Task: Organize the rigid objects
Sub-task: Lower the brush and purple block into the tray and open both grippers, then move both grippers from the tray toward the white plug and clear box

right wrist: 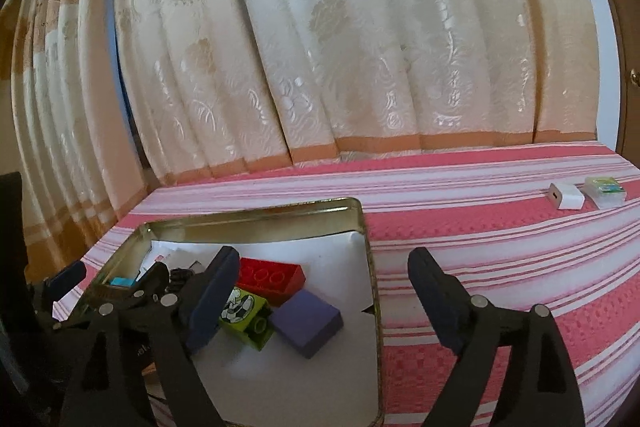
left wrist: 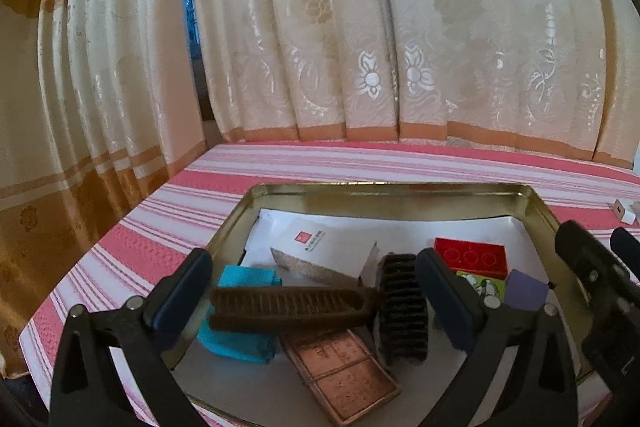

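A purple block is seen lying free in the metal tin, beside the wide-spread right gripper; the left gripper is held apart over a brown brush

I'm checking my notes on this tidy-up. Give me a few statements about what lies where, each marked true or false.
1. The red brick lies inside the tin. True.
2. The white charger lies in the tin. False: it lies on the striped cloth, far from the tin.
3. The purple block sits beside the green brick. True.
4. The right tool grips the purple block. False: its jaws stand open and hold nothing.
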`<control>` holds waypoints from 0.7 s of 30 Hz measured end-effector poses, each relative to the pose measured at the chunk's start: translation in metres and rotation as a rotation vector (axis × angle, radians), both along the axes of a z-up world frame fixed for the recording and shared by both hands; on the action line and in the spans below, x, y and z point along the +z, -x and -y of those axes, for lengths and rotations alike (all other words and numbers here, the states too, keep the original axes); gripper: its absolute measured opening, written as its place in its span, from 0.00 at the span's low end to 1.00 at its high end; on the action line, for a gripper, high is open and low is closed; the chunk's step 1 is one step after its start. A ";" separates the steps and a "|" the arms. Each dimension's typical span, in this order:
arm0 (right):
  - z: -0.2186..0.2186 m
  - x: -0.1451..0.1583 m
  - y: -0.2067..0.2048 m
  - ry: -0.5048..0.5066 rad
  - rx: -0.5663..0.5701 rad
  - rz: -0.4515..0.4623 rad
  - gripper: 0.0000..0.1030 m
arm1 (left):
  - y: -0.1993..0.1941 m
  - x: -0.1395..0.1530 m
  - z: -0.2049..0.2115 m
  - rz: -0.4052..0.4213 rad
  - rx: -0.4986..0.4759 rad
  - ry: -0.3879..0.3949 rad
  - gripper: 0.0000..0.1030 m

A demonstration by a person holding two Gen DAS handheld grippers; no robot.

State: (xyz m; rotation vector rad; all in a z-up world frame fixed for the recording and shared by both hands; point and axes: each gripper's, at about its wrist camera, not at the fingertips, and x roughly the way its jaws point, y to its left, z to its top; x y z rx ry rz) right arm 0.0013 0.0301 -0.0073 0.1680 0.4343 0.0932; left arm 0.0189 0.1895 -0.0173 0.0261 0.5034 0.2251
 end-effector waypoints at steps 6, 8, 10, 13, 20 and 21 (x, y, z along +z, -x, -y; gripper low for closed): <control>-0.004 0.003 0.004 0.016 0.006 0.030 0.86 | 0.001 0.000 -0.002 -0.003 0.011 0.029 1.00; -0.004 0.004 0.007 0.023 0.004 0.043 0.86 | 0.002 0.001 -0.001 0.001 0.013 0.036 1.00; -0.004 0.005 0.010 0.031 -0.009 0.061 0.86 | 0.004 0.001 -0.001 0.007 0.018 0.036 1.00; -0.003 0.008 0.018 0.062 -0.044 0.112 0.86 | 0.006 0.002 0.000 0.016 0.030 0.030 1.00; -0.007 0.013 0.026 0.128 -0.071 0.171 0.92 | 0.011 0.003 -0.001 0.029 0.043 0.046 1.00; -0.008 0.014 0.026 0.131 -0.067 0.175 0.93 | 0.013 0.003 -0.001 0.031 0.045 0.047 1.00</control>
